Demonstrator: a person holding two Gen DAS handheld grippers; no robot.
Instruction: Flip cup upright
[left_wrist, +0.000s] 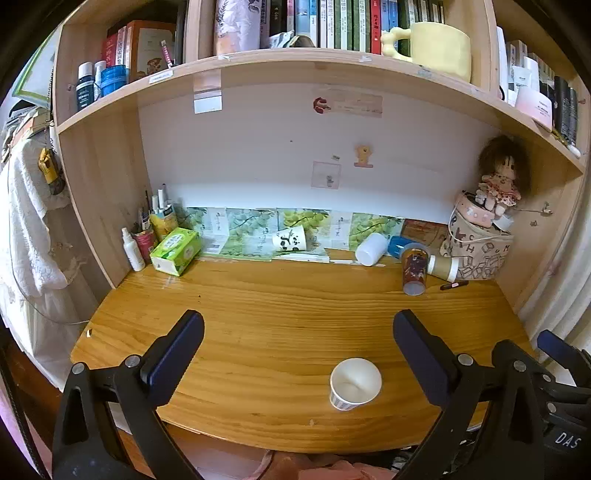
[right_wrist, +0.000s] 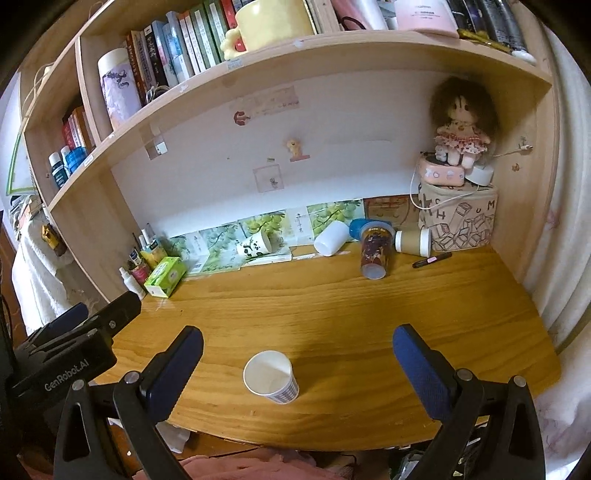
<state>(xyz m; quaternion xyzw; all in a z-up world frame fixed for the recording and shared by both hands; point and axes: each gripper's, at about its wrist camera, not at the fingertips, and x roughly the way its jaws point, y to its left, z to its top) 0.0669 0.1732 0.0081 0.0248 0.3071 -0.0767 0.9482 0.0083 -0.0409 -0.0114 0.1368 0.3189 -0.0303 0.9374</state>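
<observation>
A small paper cup (left_wrist: 355, 383) stands upright, mouth open to the ceiling, near the front edge of a wooden desk (left_wrist: 258, 317), lower right of centre in the left wrist view and lower centre in the right wrist view (right_wrist: 270, 376). Going left to right across the left wrist frame: a white spray bottle (left_wrist: 132, 249) and a green tissue box (left_wrist: 176, 250) sit at the back left of the desk, a panda-print cup (left_wrist: 290, 239) lies on its side at centre back, then a white tumbler (left_wrist: 371, 249), a dark printed tumbler (left_wrist: 415, 270) and a brown lidded cup (left_wrist: 443, 266) also lie tipped over, and a rag doll (left_wrist: 499, 177) perches on a patterned bag (left_wrist: 480, 251) at far right. A pale yellow mug (left_wrist: 436, 50) sits on the shelf at upper right. The left gripper (left_wrist: 298, 332) is spread wide and holds nothing, the cup just short of its right finger. In the right wrist view the right gripper (right_wrist: 297, 349) is likewise wide open and empty, the cup standing free between its fingers, nearer the left one, touching neither
</observation>
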